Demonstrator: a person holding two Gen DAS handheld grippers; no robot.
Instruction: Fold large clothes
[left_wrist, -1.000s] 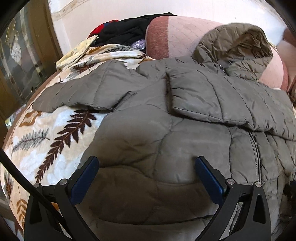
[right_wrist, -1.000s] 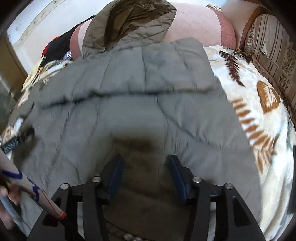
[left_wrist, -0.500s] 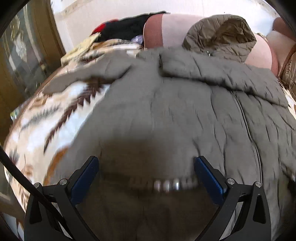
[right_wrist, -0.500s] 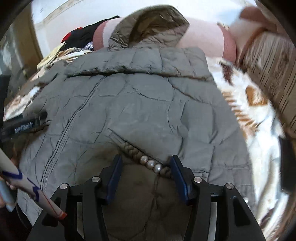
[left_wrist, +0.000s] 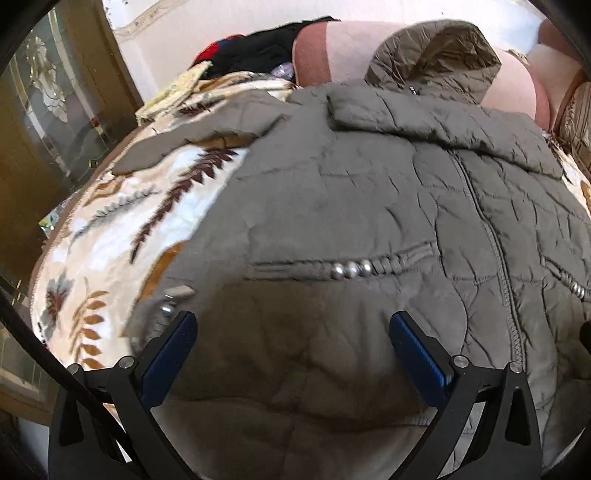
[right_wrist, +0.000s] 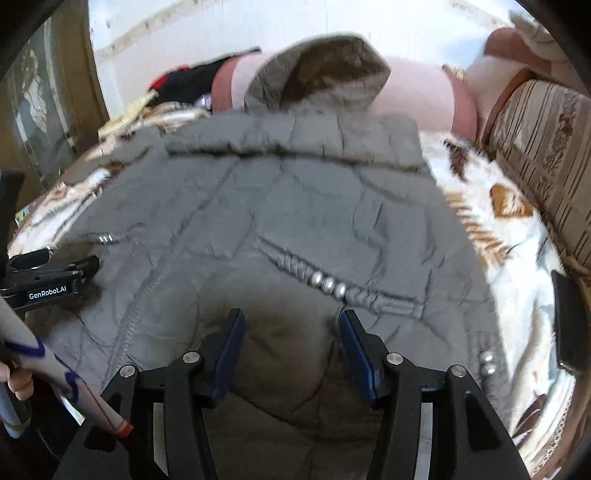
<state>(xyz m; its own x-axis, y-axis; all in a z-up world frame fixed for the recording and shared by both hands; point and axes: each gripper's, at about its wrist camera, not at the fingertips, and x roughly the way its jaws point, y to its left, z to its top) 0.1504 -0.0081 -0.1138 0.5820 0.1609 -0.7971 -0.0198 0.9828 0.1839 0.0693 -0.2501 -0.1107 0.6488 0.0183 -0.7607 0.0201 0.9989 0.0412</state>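
Left wrist view first: the olive quilted jacket (left_wrist: 369, 206) lies front-up, spread across the leaf-patterned blanket (left_wrist: 122, 236), zipper (left_wrist: 491, 240) running down its middle and closed as far as one can see. Its hood (left_wrist: 436, 55) props up against the pink bolster cushion (left_wrist: 325, 51) at the far end. One sleeve (left_wrist: 199, 136) reaches out left over the blanket, the other is folded across the chest. A pocket trimmed with silver beads (left_wrist: 351, 268) sits just ahead of the left gripper (left_wrist: 293, 343), whose jaws stand wide apart above the jacket's lower panel, nothing pinched between the blue pads (left_wrist: 417, 354). The hem lies close below, at the near edge of the bed.

Over on the right wrist view, the same jacket (right_wrist: 295, 206) fills the middle, blurred. The right gripper (right_wrist: 291, 343) hangs over the hem area with its jaws parted about halfway, fabric beneath but no fold caught between them. The second beaded pocket (right_wrist: 328, 284) sits right at the fingertips. At the left edge the left gripper (right_wrist: 55, 277) shows from the side, tips low over the cloth, and a hand (right_wrist: 18, 380) grasps a white handle there.

Further out: dark clothes (left_wrist: 258, 51) piled by the wall, a striped sofa back (right_wrist: 546, 155) to the right, a glazed wooden door (left_wrist: 44, 110) to the left.
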